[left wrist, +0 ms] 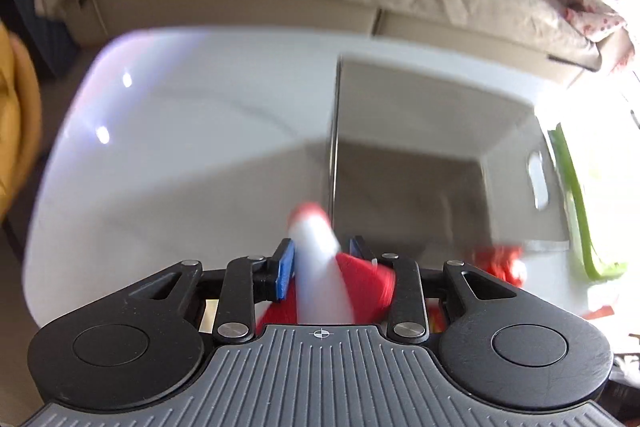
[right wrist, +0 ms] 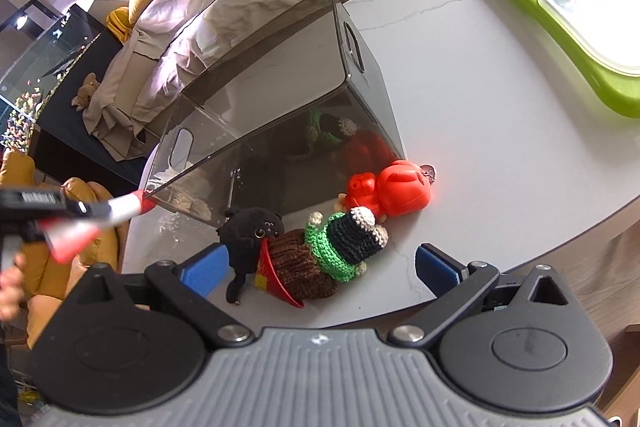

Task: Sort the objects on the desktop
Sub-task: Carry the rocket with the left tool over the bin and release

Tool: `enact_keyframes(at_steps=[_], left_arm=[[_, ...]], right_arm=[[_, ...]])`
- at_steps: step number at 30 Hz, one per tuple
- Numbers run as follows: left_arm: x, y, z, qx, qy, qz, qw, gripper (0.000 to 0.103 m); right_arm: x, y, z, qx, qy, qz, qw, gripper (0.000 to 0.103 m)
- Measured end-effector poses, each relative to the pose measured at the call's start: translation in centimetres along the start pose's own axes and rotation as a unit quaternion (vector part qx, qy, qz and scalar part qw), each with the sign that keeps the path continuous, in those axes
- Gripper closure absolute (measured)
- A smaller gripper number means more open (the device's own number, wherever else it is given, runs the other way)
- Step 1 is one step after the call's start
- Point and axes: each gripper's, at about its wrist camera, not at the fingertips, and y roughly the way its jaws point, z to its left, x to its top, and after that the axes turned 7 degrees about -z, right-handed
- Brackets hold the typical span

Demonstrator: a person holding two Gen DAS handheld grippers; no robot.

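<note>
Red and white, the little cone (left wrist: 320, 267) sat pinched between the blue pads of my left tongs (left wrist: 320, 259). Its thin tip pointed forward and a bit up, away from me, so its long line ran straight out along the fingers. The wide red end was near the tongs' body. I was holding it just by the near left corner of the smoky clear box (left wrist: 420, 155) on the white table (left wrist: 180, 127). The left view was blurry, so I could not tell more about the cone.

To do this step well, I thought I should lift the cone over the box's rim, bring it above the middle, and only then let go. Tipping the point down would help it slide in and not bounce off the wall.

Further right, my right tongs (right wrist: 320, 267) were spread wide and held nothing. They hung above a row of toys just in front of the box: a black plush pup (right wrist: 252, 231), a brown knit thing with a red edge (right wrist: 296, 275), a green and black knit toy (right wrist: 348, 243), and an orange plastic toy (right wrist: 388, 191). A green tray (right wrist: 560, 27) lay far off to the right.
</note>
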Motion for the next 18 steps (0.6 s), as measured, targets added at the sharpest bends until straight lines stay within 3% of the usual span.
enact_keyframes(at_steps=[4, 7, 11, 15, 18], left_arm=[[3.3, 2.0, -0.2, 0.017, -0.004, -0.002, 0.9998, 0.075], [3.2, 3.2, 1.0, 0.046, -0.005, 0.010, 0.9989, 0.075], [3.9, 2.8, 1.7, 0.066, -0.023, -0.034, 0.9970, 0.075], [5.6, 0.3, -0.7, 0.010, -0.028, -0.078, 0.9966, 0.075], [6.4, 1.9, -4.8, -0.013, 0.005, -0.079, 0.9968, 0.075]], right_arm=[[0.0, 0.5, -0.4, 0.002, 0.004, 0.007, 1.000, 0.002], [0.1, -0.3, -1.2, 0.000, 0.008, 0.001, 1.000, 0.002], [0.5, -0.9, -2.4, -0.010, 0.023, -0.012, 1.000, 0.001], [0.9, -0.2, -2.3, -0.006, 0.026, -0.011, 1.000, 0.001], [0.9, 0.6, -1.7, 0.006, 0.019, -0.007, 1.000, 0.001]])
